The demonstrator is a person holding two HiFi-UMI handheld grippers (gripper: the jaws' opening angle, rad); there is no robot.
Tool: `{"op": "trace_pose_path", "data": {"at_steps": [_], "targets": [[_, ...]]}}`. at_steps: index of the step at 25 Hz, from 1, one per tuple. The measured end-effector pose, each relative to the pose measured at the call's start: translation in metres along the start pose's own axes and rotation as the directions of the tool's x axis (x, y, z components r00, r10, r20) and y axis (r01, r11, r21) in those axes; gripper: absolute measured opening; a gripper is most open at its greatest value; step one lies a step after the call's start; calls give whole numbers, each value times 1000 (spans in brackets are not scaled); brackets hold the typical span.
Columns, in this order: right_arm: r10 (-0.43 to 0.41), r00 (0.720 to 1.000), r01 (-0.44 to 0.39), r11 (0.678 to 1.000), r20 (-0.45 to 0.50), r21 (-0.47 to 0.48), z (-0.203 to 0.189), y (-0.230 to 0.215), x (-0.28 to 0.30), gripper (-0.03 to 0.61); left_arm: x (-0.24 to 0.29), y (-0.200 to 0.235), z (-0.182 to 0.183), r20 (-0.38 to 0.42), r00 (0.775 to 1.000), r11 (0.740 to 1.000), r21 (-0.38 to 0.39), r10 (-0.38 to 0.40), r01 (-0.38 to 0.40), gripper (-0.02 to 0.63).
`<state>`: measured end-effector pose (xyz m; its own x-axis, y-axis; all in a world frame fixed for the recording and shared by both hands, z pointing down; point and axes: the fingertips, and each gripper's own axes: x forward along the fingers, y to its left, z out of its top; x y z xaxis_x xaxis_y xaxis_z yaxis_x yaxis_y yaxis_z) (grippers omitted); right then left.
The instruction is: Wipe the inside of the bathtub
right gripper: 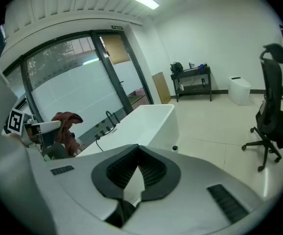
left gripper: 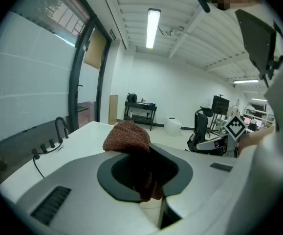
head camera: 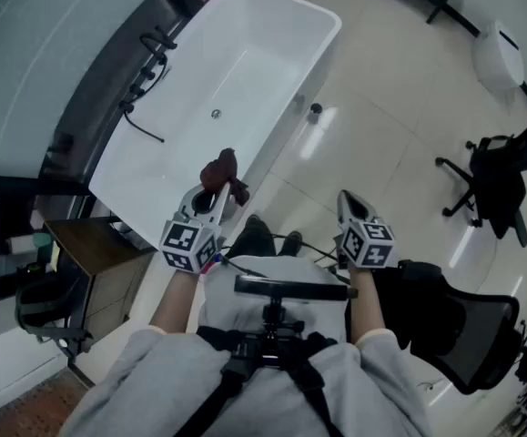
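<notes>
Clearly left tongs (left gripper: 142, 177) pinch brown cloth (left gripper: 127, 136); right tongs (right gripper: 137, 180) pressed together, empty; only head view shows bathtub (head camera: 329, 18) drain (head camera: 215, 114).

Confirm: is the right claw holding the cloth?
No, the right claw is shut on nothing; the brown cloth is clamped in the left claw.

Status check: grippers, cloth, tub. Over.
Left gripper shut on brown cloth, held over near end of bathtub. Right gripper shut, empty, over the floor. Only the drain shows inside.
</notes>
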<state>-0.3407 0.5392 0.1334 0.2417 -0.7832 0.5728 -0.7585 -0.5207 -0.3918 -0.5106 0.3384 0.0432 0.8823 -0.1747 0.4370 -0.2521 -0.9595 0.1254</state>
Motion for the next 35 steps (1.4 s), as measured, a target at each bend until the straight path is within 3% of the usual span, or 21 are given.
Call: {"op": "trace_pose_path", "data": {"at_steps": [9,24,35], "targets": [[21,1000,-21,1000,-16,-23,24,2,33,6,43,10,13,-5,1000,1000,-12,-15,15,46],[16,1000,-19,994,-25,-104,109,11,116,6,140,62,60,27,996,996,-11,-86,86,46],[108,989,-123,978,-100,-170,157,-21,163,6,196,63,78,-11,1000,999,-40,-10,9,46]]}}
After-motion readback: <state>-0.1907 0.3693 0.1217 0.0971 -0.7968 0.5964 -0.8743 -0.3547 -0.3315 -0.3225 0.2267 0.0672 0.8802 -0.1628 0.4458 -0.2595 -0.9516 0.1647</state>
